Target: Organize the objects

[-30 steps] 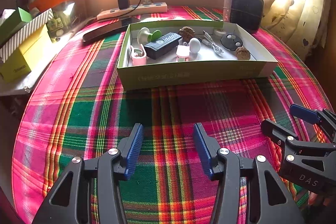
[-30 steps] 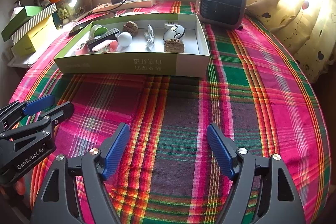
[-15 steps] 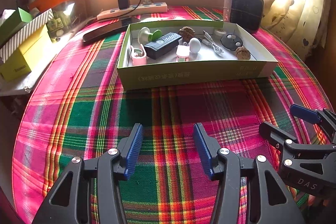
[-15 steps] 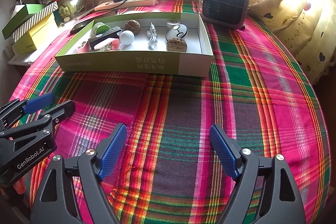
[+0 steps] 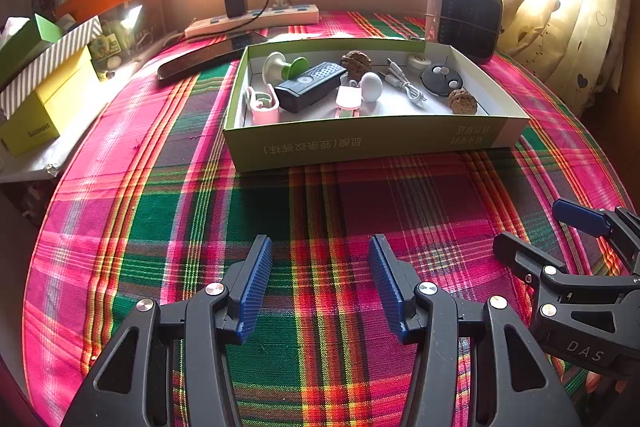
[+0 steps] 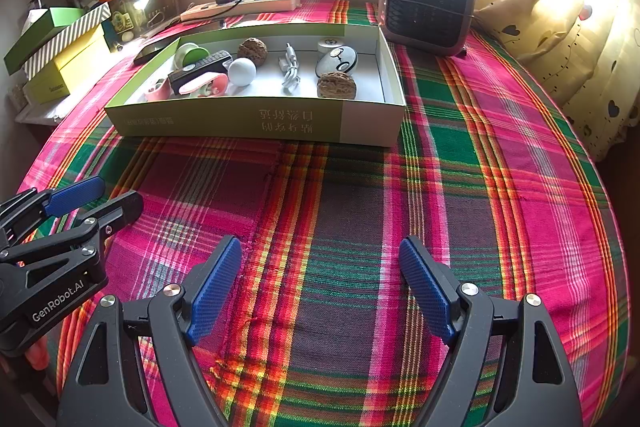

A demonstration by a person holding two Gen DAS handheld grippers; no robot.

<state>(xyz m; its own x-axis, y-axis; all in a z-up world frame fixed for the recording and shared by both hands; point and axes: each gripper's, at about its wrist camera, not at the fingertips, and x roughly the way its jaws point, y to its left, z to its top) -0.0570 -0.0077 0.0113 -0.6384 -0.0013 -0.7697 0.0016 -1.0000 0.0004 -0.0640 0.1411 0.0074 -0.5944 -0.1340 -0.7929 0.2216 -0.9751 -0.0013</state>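
A shallow green and white box [image 5: 372, 143] [image 6: 256, 123] stands on the plaid tablecloth. It holds several small items: a black remote [image 5: 310, 87], a white egg-shaped ball [image 5: 371, 87] [image 6: 242, 71], two walnuts [image 5: 463, 101] [image 6: 336, 85], a white cable [image 5: 404, 83] [image 6: 291, 67], a pink clip [image 5: 264, 105], a green and white spool [image 5: 286, 67], a round black disc [image 5: 441, 79]. My left gripper [image 5: 320, 267] [image 6: 94, 197] is open and empty, well in front of the box. My right gripper [image 6: 320, 267] [image 5: 536, 231] is open and empty beside it.
A small heater [image 5: 464, 15] [image 6: 428, 1] stands behind the box's right end. A power strip with a charger [image 5: 252, 19] and a dark phone [image 5: 208, 57] lie behind it. Stacked boxes [image 5: 44, 83] sit at the left edge. A curtain [image 6: 560, 27] hangs at right.
Both grippers have stayed open and low over the cloth. The right wrist view has shifted slightly, so the box sits a little nearer. Nothing in the box has moved.
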